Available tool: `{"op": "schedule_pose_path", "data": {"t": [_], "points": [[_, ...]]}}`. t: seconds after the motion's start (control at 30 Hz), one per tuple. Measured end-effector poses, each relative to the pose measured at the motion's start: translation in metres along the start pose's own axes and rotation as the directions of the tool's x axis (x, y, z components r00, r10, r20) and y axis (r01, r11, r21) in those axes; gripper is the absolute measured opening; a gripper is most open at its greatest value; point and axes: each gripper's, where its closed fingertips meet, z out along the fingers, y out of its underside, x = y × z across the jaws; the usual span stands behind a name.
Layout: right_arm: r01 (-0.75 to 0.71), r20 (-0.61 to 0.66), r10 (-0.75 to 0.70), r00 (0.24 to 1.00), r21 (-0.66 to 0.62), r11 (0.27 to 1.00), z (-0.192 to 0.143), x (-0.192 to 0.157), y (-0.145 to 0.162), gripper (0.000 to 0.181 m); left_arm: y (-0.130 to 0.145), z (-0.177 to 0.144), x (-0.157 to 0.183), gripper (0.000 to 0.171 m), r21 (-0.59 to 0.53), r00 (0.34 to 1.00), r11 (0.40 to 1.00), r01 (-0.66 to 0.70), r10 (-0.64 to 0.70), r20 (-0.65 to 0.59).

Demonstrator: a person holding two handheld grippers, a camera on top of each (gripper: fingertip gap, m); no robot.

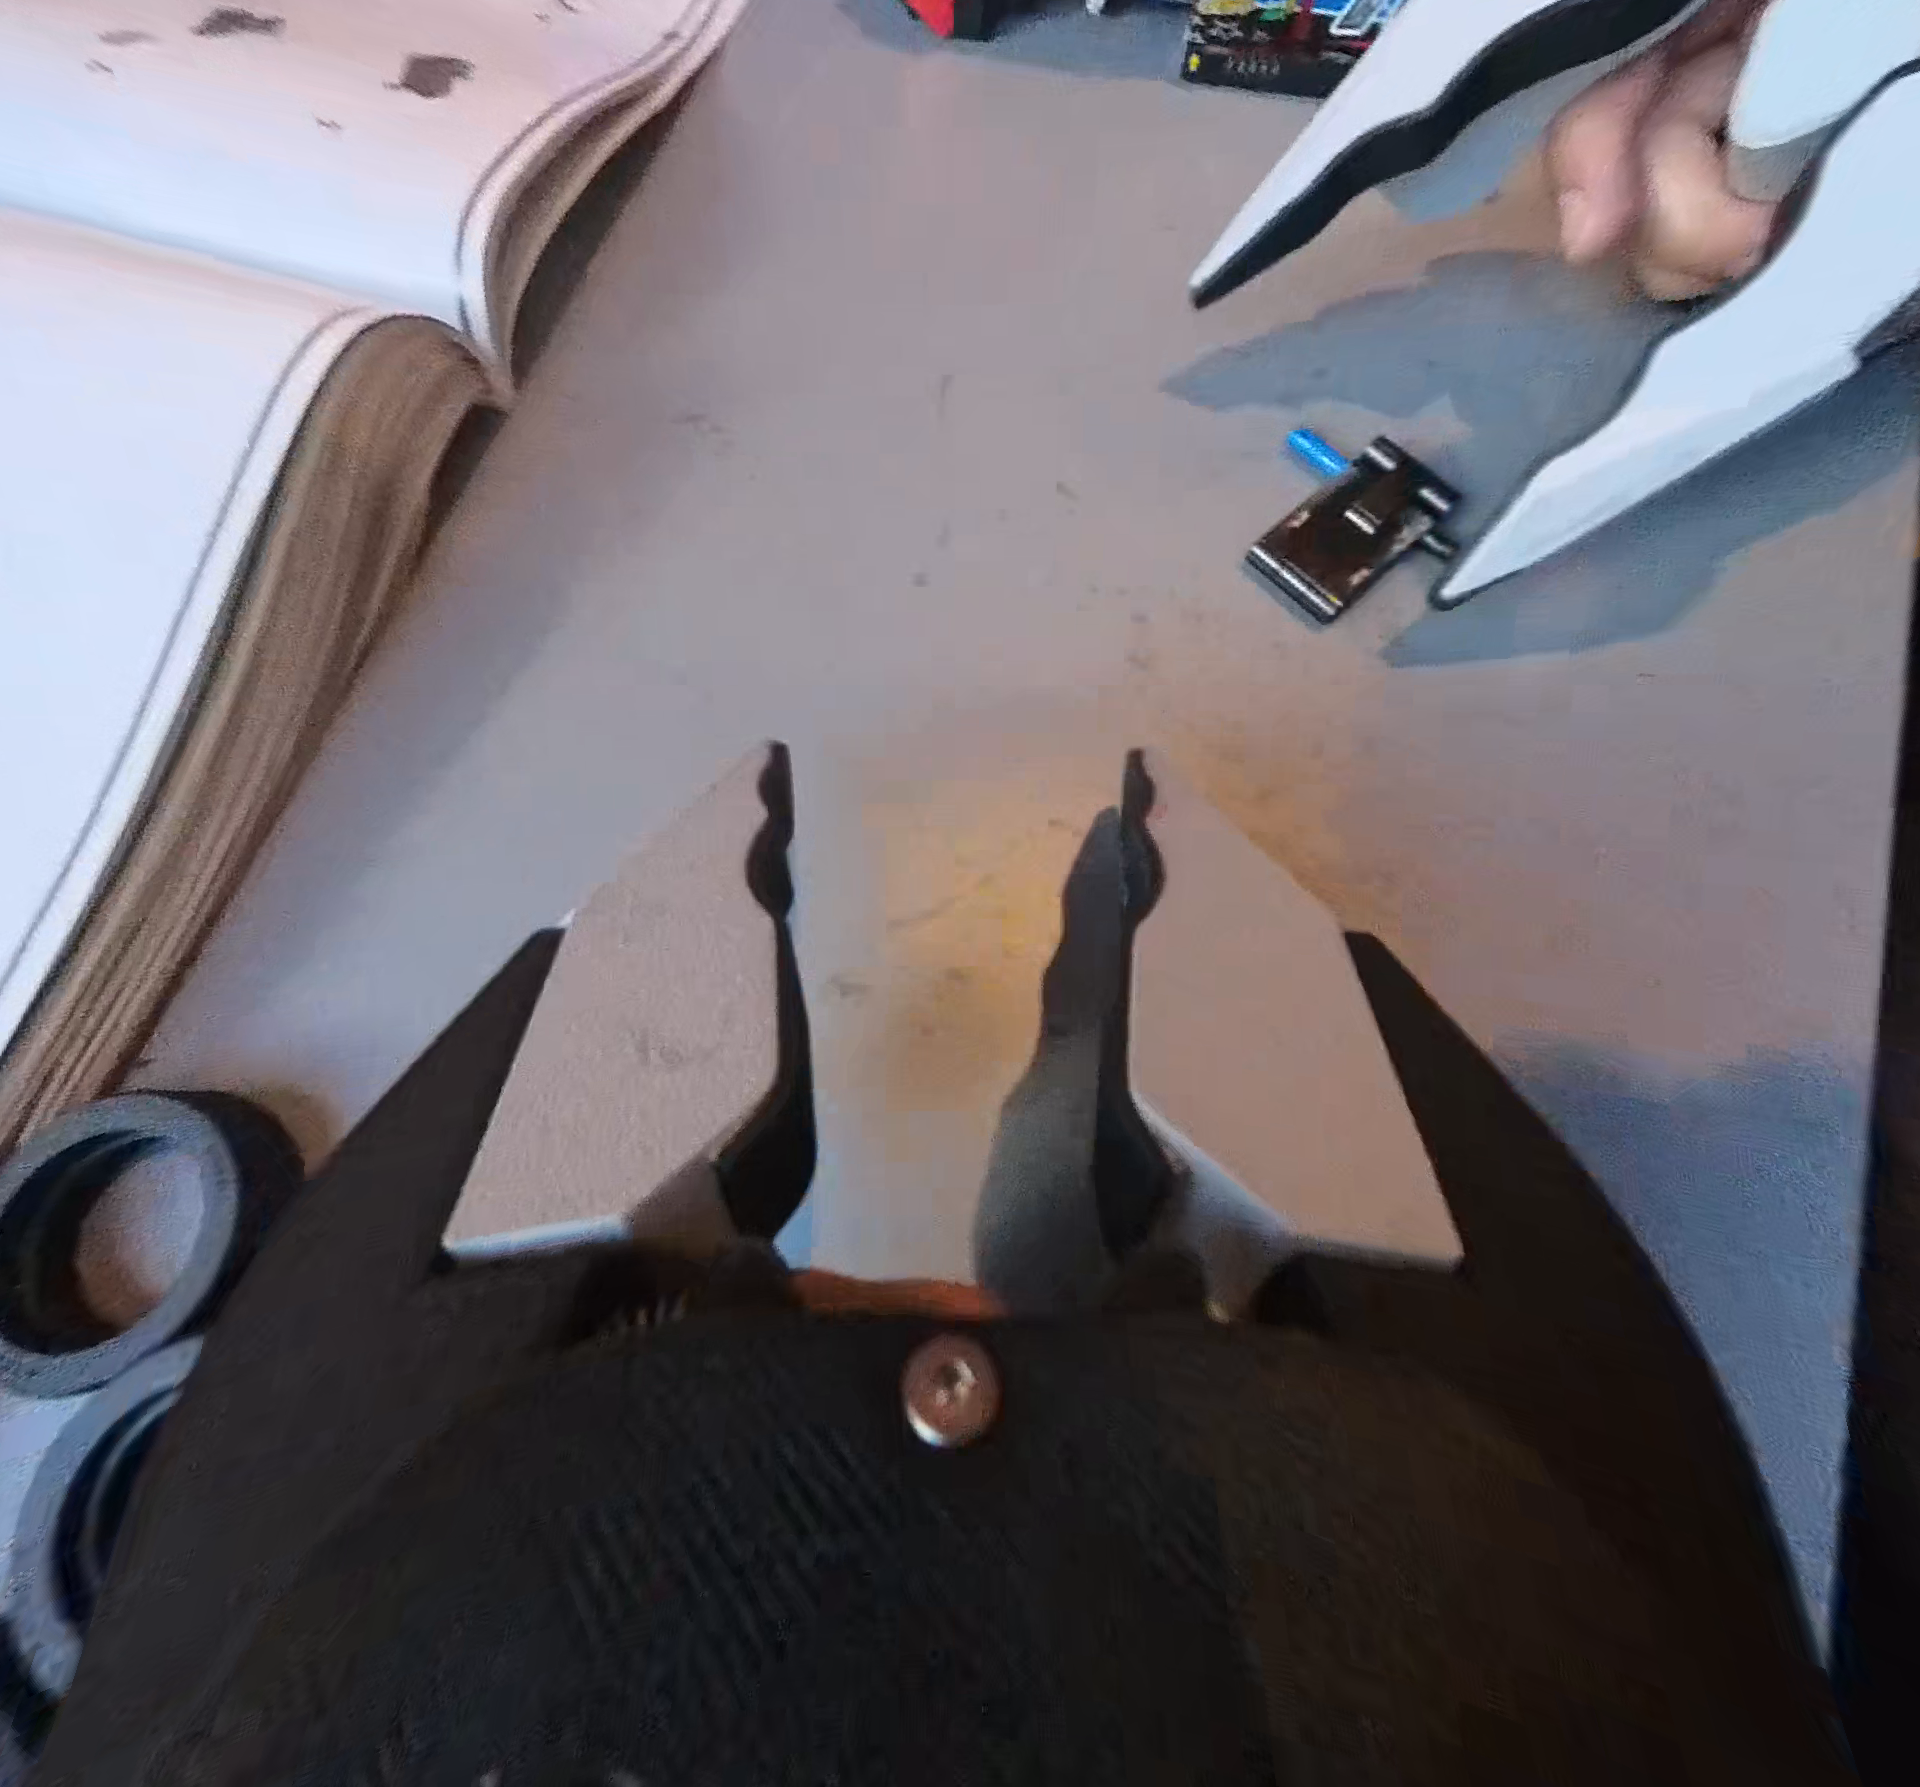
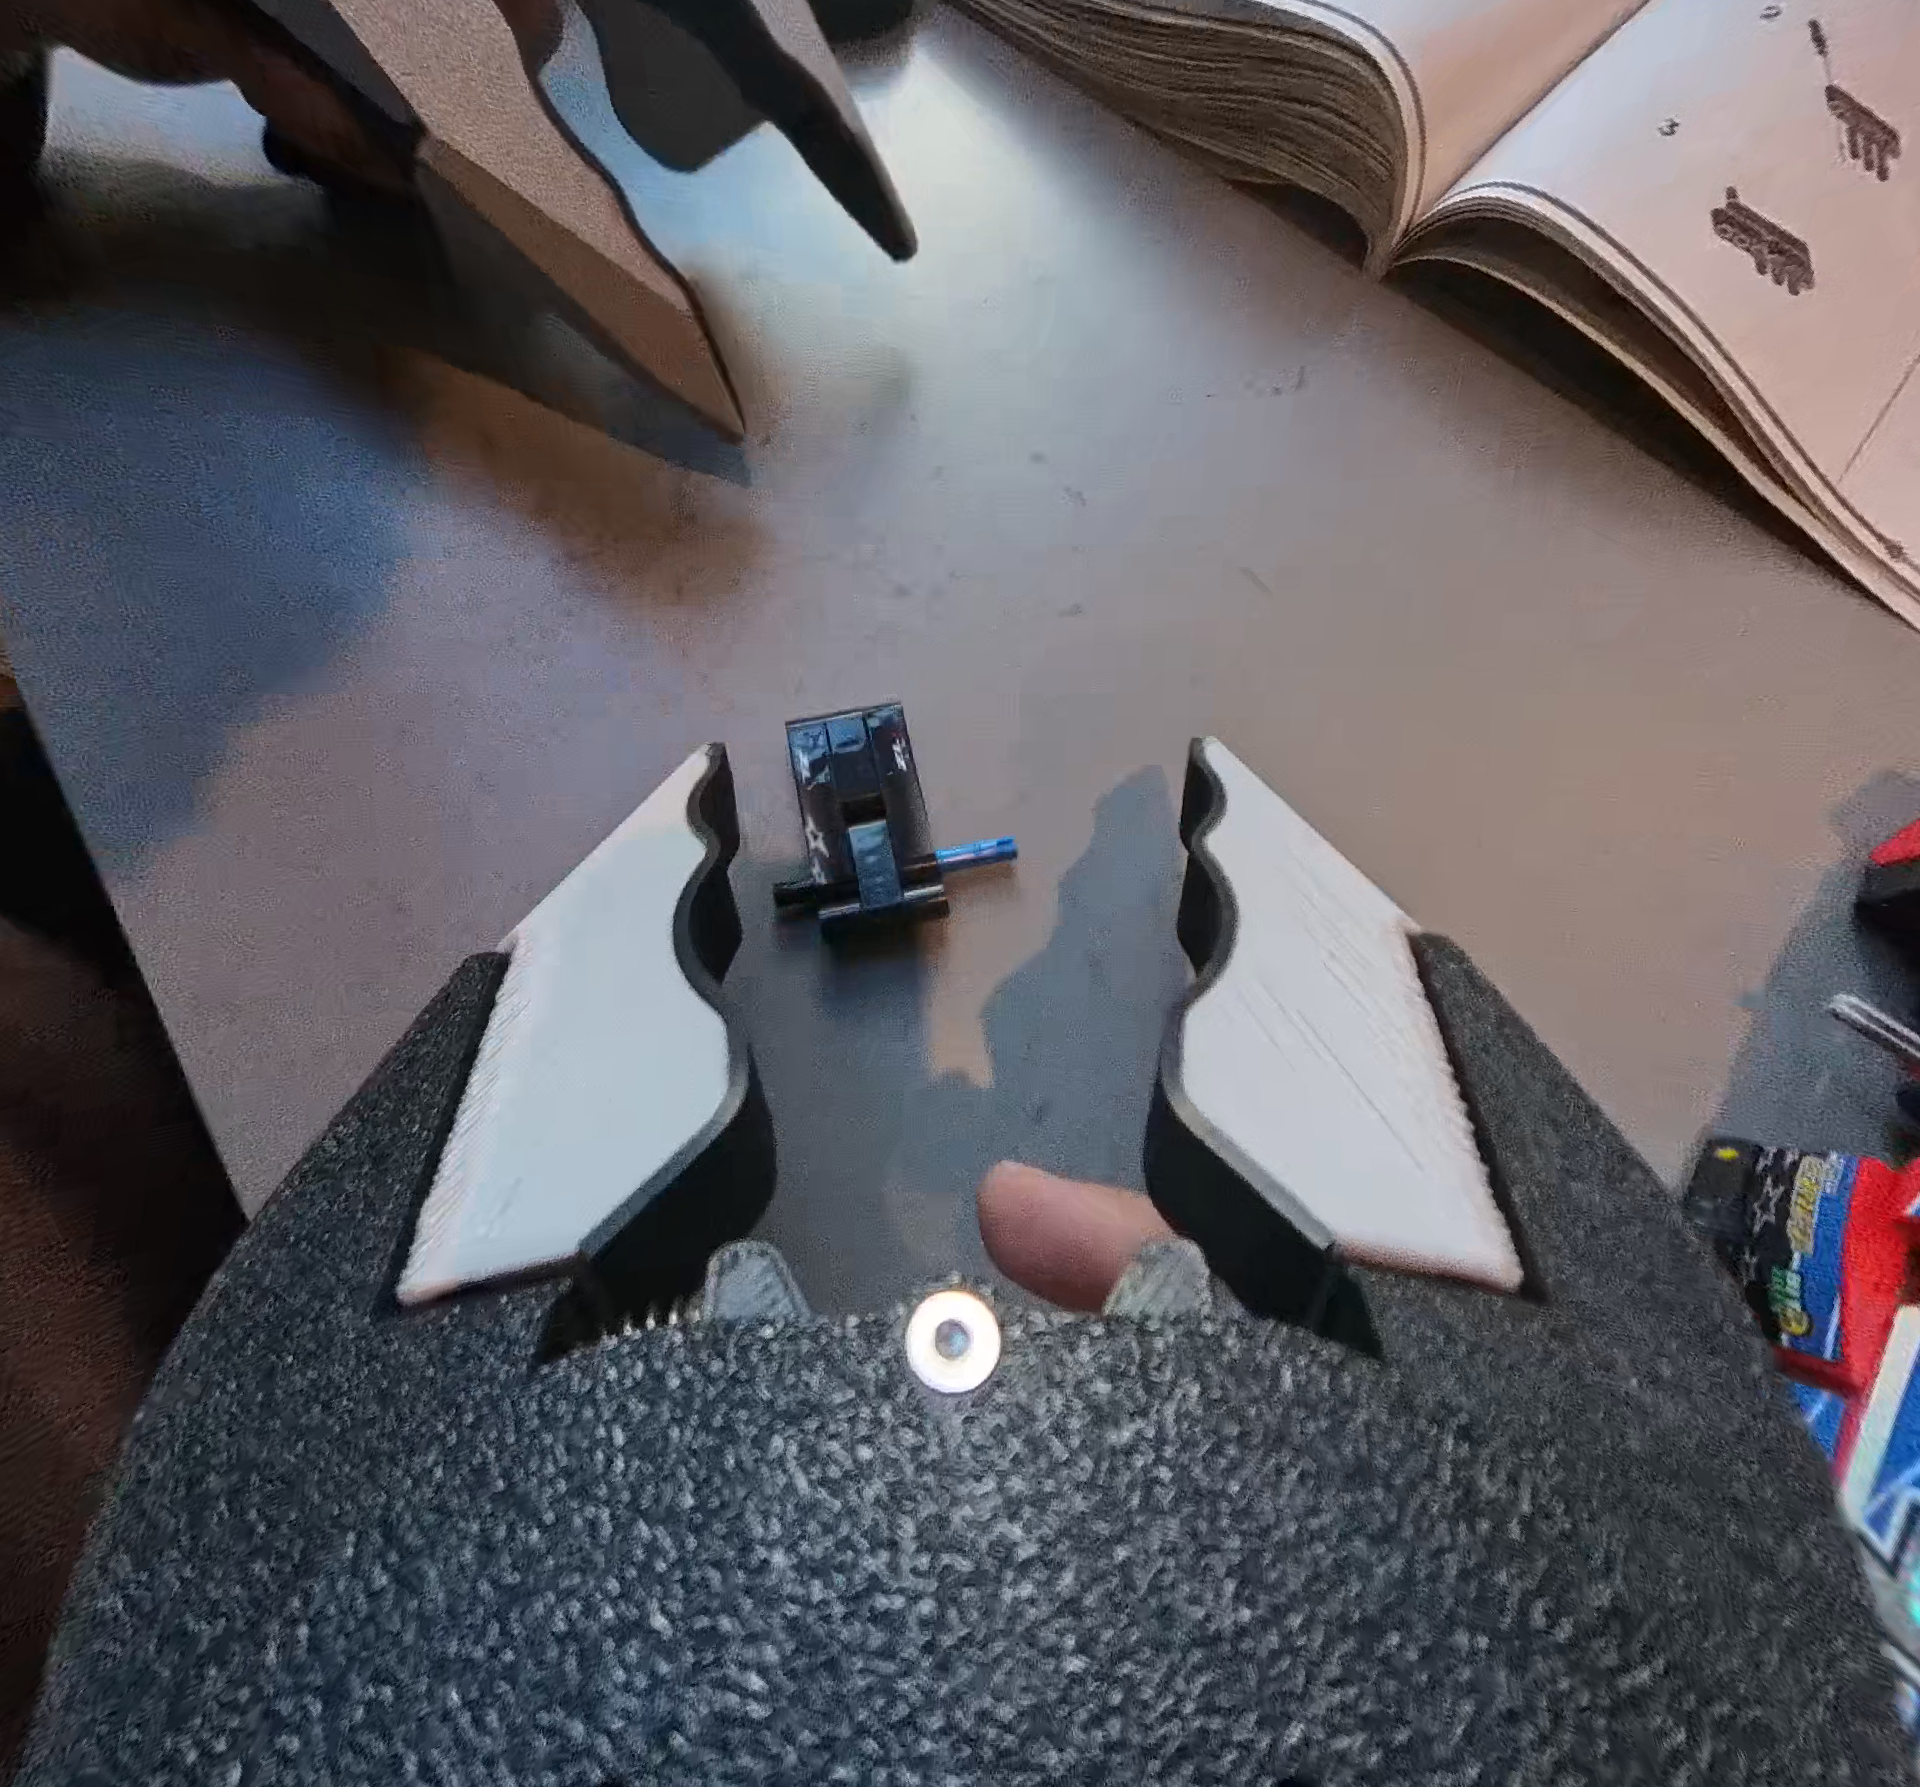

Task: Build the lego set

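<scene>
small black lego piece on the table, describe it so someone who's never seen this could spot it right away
Start at the open instruction booklet along one side of the grey table; on the bare surface away from it, just ahead of the open right gripper, lies the small black lego assembly. It is a flat, glossy black piece, and a thin blue pin sticking out of one end sets it apart.

The small black lego assembly point(image 2: 860, 828) at frame centre looks like glossy plastic, with a blue plastic pin point(image 2: 977, 850). The table point(image 2: 1247, 594) is smooth, matt grey, lightly scuffed. The instruction booklet point(image 2: 1558, 75), upper right, is matt paper. The right gripper point(image 2: 956, 771) has a rough, grainy black body, smooth white fingers point(image 2: 1320, 989) and a shiny metal screw point(image 2: 953, 1341).
</scene>
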Motion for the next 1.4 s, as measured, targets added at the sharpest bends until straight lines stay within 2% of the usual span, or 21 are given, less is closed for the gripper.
{"op": "schedule_pose_path", "data": {"t": [0.23, 0.47, 0.6, 0.8, 0.97, 1.1, 1.3, 1.4], "points": [[0.005, 0.115, -0.004, 0.993, -0.004, 1.0, 0.005, -0.009, -0.003, 0.086, 0.0, 0.001, 0.013, 0.057, -0.003, 0.997, 1.0, 0.004, -0.004, -0.072], [0.036, 0.118, -0.038, 0.992, 0.018, 0.999, 0.005, -0.011, -0.007, 0.085, 0.004, 0.01, 0.025, 0.055, -0.068, 0.984, 0.998, -0.003, -0.009, -0.175], [0.068, 0.087, -0.069, 0.994, 0.018, 0.998, 0.006, -0.01, -0.006, 0.08, -0.008, 0.019, 0.033, 0.052, -0.035, 0.977, 0.997, -0.067, 0.058, -0.205], [0.094, 0.068, -0.095, 0.993, 0.01, 0.995, 0.007, -0.01, -0.006, 0.079, -0.012, 0.034, 0.039, 0.052, -0.057, 0.955, 0.985, -0.165, 0.145, -0.257], [0.087, 0.091, -0.087, 0.992, 0.007, 0.996, 0.007, -0.012, -0.005, 0.079, -0.015, 0.03, 0.035, 0.051, -0.022, 0.952, 0.984, -0.175, 0.163, -0.258], [0.082, 0.115, -0.078, 0.99, -0.025, 0.996, 0.012, -0.012, -0.002, 0.068, -0.023, 0.024, 0.023, 0.049, 0.038, 0.971, 0.991, -0.131, 0.136, -0.197], [0.096, 0.148, -0.088, 0.985, -0.048, 0.994, 0.025, -0.011, -0.007, 0.047, -0.017, 0.024, 0.003, 0.047, -0.004, 0.993, 0.997, -0.078, 0.078, -0.092], [0.107, 0.154, -0.099, 0.983, -0.045, 0.993, 0.03, -0.01, -0.011, 0.044, -0.015, 0.025, -0.004, 0.047, -0.025, 0.997, 0.999, -0.042, 0.041, -0.067]]}}
